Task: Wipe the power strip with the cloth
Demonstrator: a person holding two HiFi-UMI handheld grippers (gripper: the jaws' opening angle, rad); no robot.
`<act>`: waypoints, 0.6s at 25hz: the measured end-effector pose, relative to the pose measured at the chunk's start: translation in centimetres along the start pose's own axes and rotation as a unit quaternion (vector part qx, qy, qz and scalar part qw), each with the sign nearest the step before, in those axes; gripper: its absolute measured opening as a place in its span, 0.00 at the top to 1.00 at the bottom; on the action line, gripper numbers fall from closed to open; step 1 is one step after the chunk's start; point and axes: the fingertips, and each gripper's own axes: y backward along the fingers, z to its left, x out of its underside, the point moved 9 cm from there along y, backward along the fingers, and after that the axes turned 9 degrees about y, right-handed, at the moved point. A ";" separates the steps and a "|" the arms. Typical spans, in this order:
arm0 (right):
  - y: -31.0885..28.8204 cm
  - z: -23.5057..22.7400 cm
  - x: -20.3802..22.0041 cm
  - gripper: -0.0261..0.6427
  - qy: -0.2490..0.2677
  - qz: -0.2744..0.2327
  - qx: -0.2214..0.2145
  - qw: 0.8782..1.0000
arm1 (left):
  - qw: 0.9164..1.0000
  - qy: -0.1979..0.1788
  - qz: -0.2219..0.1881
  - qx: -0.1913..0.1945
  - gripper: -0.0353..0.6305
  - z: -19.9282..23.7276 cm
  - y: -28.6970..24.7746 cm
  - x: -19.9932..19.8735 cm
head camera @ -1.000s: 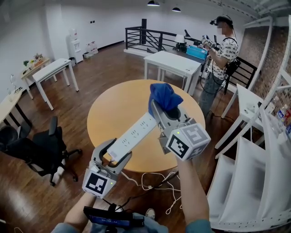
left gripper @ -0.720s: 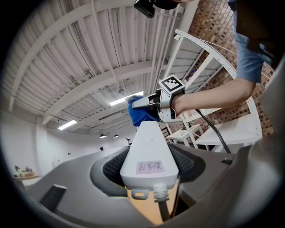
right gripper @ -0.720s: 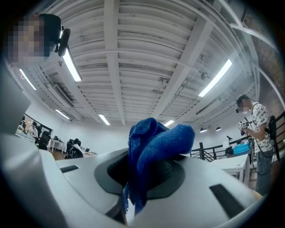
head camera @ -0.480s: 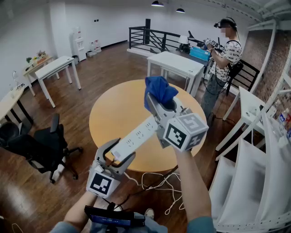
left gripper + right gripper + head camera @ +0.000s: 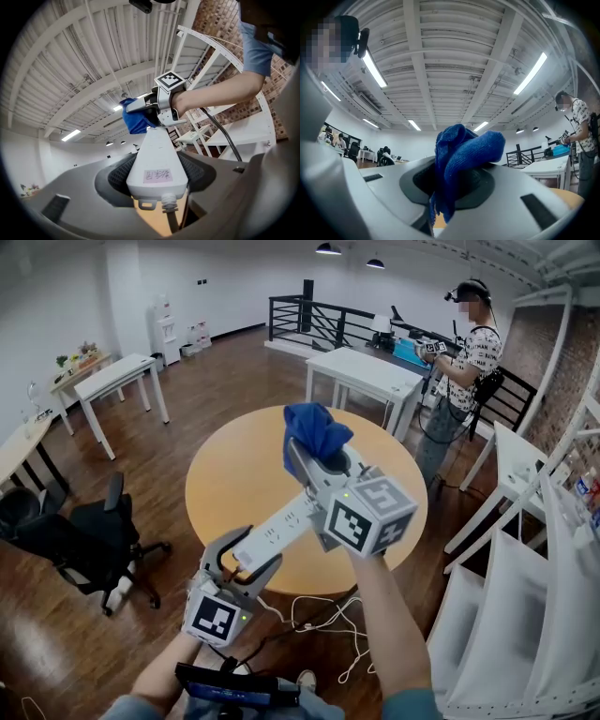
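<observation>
- The white power strip (image 5: pixel 277 532) is up in the air above the near edge of the round wooden desk (image 5: pixel 230 474). It slants from near left to far right.
- Its white cord (image 5: pixel 314 615) lies in loops on the wooden floor below the near end.
- The left hand-held gripper (image 5: pixel 246 557) is clamped on the strip's near, cord end. Both dark pads press against its sides, and a small label on the strip faces this gripper's camera.
- The blue cloth (image 5: pixel 314 430) is bunched at the strip's far end. Whether it touches the strip cannot be told.
- The right hand-held gripper (image 5: pixel 314 463) is clenched on the cloth, which bulges out past its jaws and hangs a little way below them.
- This gripper's marker cube (image 5: pixel 370 517) covers the strip's far part in the head view.
- On the far right, a person (image 5: pixel 466 357) in a patterned shirt stands beside a white table (image 5: pixel 366 371).
- A black office chair (image 5: pixel 84 540) stands at the left, and a dark railing (image 5: pixel 319 320) runs along the far side.
</observation>
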 end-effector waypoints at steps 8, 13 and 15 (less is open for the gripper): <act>-1.1 3.7 0.9 0.86 -0.009 0.002 -0.036 0.999 | 1.000 0.001 0.009 -0.006 0.53 0.4 0.2 0.5; -1.5 5.3 1.1 0.86 -0.014 -0.003 -0.053 0.998 | 1.000 0.000 0.017 -0.009 0.53 0.5 0.1 0.6; -1.5 5.9 1.1 0.86 -0.014 -0.005 -0.060 0.998 | 1.000 0.000 0.017 -0.008 0.53 0.5 -0.1 0.5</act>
